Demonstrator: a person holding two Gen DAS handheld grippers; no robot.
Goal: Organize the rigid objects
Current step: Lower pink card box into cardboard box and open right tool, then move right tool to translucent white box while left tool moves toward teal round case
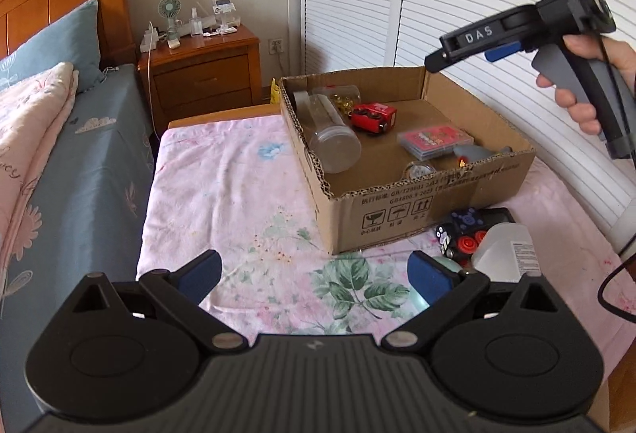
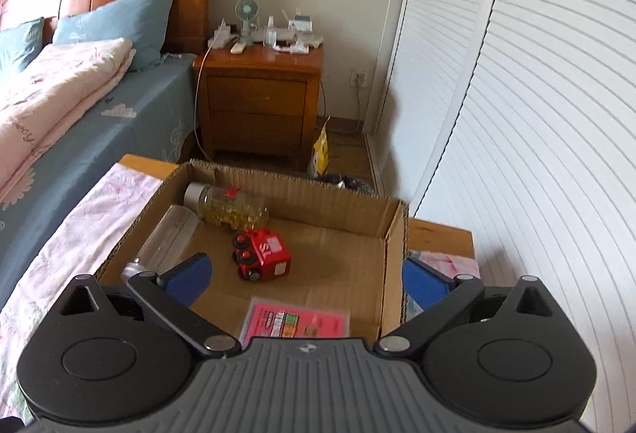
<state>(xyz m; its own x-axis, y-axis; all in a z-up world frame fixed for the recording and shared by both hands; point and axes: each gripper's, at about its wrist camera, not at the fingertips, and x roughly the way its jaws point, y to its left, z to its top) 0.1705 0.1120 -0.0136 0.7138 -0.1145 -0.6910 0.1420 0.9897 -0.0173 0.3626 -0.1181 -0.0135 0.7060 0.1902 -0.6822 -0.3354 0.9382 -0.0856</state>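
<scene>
A cardboard box point(image 1: 429, 210) stands on a table with a floral cloth point(image 1: 222, 194). In it lie a clear jar point(image 1: 332, 138), a red toy train point(image 1: 373, 117), a pink card case point(image 1: 435, 140), a pill bottle point(image 2: 232, 208) and a grey object point(image 1: 475, 154). On the cloth in front of the box lie a black toy car point(image 1: 461, 234) and a white bottle point(image 1: 507, 250). My left gripper point(image 1: 314, 276) is open and empty, low over the cloth. My right gripper point(image 2: 304, 278) is open and empty above the box; it also shows in the left wrist view point(image 1: 469, 55).
A bed point(image 1: 59, 154) with blue sheet and pink quilt runs along the left. A wooden nightstand point(image 2: 260, 103) with a fan and small items stands at the back. White louvered doors point(image 1: 497, 15) line the right. A yellow bag point(image 2: 321, 152) sits on the floor.
</scene>
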